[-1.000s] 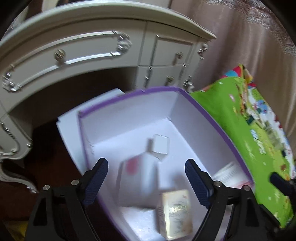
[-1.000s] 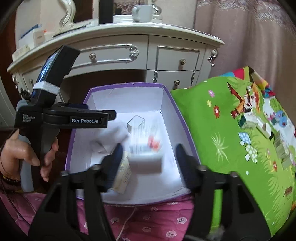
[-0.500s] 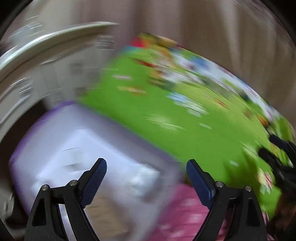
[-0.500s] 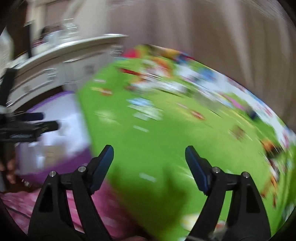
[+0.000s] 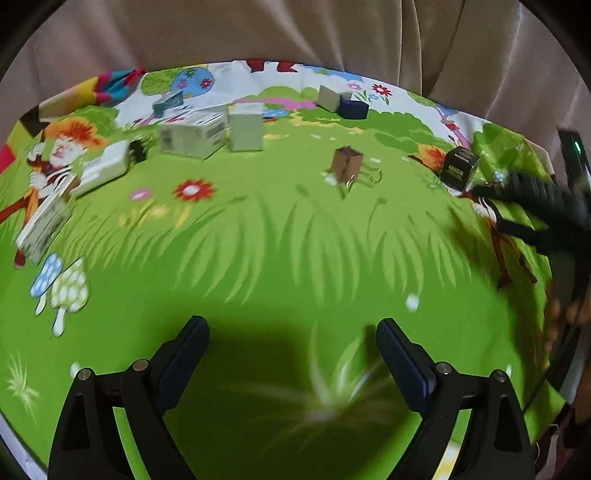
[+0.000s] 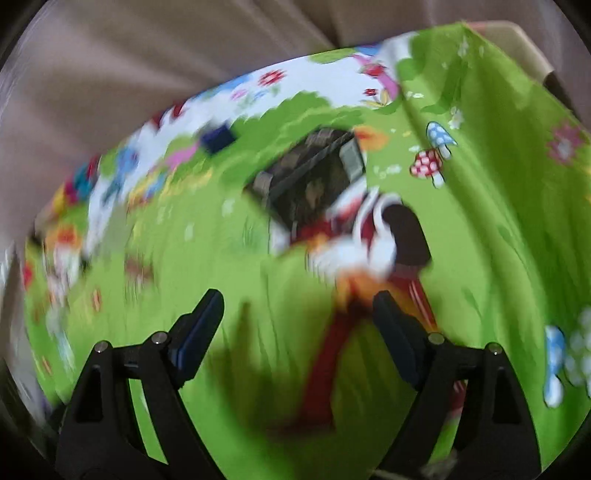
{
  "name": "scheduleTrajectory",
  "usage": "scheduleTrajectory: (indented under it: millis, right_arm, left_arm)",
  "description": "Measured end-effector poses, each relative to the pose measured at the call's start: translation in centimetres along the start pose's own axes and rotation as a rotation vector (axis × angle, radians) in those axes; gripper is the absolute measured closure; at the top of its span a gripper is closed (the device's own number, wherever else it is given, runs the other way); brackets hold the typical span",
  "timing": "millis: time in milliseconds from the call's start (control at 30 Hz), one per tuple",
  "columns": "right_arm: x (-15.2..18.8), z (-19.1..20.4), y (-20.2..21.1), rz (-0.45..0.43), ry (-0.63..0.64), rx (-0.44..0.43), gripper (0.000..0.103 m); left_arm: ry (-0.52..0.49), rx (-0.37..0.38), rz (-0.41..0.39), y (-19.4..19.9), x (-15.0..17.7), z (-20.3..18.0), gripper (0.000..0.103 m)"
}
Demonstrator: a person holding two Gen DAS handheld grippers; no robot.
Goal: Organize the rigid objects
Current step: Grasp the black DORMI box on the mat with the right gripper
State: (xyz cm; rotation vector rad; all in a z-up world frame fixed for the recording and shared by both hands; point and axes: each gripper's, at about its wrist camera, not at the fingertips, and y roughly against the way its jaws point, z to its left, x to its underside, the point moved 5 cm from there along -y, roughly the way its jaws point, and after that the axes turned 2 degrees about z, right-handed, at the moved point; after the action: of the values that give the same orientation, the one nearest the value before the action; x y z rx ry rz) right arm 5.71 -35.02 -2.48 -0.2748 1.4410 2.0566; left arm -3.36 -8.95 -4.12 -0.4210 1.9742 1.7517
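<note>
Several small boxes lie on a green cartoon cloth (image 5: 280, 258). In the left wrist view I see two white boxes (image 5: 195, 134) at the back left, a small brown box (image 5: 346, 165) in the middle, a black cube box (image 5: 459, 168) at the right and a dark blue box (image 5: 353, 108) at the back. My left gripper (image 5: 291, 341) is open and empty over bare cloth. My right gripper (image 6: 295, 314) is open and empty, and the black cube box (image 6: 314, 177) lies blurred just ahead of it. The right gripper also shows at the right edge of the left wrist view (image 5: 532, 210).
A beige curtain (image 5: 295, 33) hangs behind the cloth. More white boxes (image 5: 107, 166) lie along the cloth's left side. The cloth's edge drops off at the right (image 6: 517, 74).
Both grippers swung right, away from the purple-rimmed storage box and the dresser, to over the green cloth. The storage box has left both views. Both grippers stay open.
</note>
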Motion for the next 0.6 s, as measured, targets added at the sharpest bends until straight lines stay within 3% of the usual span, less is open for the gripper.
scheduleTrajectory:
  millis: [133,200,267,333,367,400,433,600]
  right_arm:
    - [-3.9,0.2,-2.5,-0.01,-0.237,-0.005,0.017]
    - [-5.5,0.6,-3.8,-0.025,-0.266,0.111,0.015]
    - [-6.5,1.6,-5.0,-0.005,-0.204,0.249,0.015]
    - [-6.6,2.2,-5.6,-0.004,-0.118,0.317,0.017]
    - [-6.2,2.6,-5.5,-0.014,-0.027,0.362,0.03]
    - [-5.6,2.6,-5.1,-0.025,0.034,0.395,0.053]
    - [-4.8,2.3,-4.3,-0.048,0.088,0.399,0.06]
    - [0.1,0.5,0.0,-0.051,0.271,0.3,0.061]
  left_arm:
    - [0.066,0.002,-0.017,-0.3,-1.0,0.4,0.01]
    - [0.076,-0.003,-0.027,-0.5,-1.3,0.5,0.009]
    - [0.065,-0.017,-0.029,-0.7,-1.4,0.5,0.008]
    - [0.05,-0.034,-0.027,-0.9,-1.6,0.4,0.008]
    - [0.047,-0.036,-0.025,-1.0,-1.8,0.4,0.008]
    - [0.048,-0.034,-0.022,-1.1,-1.9,0.4,0.007]
    - [0.056,-0.025,-0.022,-1.2,-2.1,0.5,0.005]
    - [0.178,0.039,-0.043,-2.7,-5.0,-0.2,0.0]
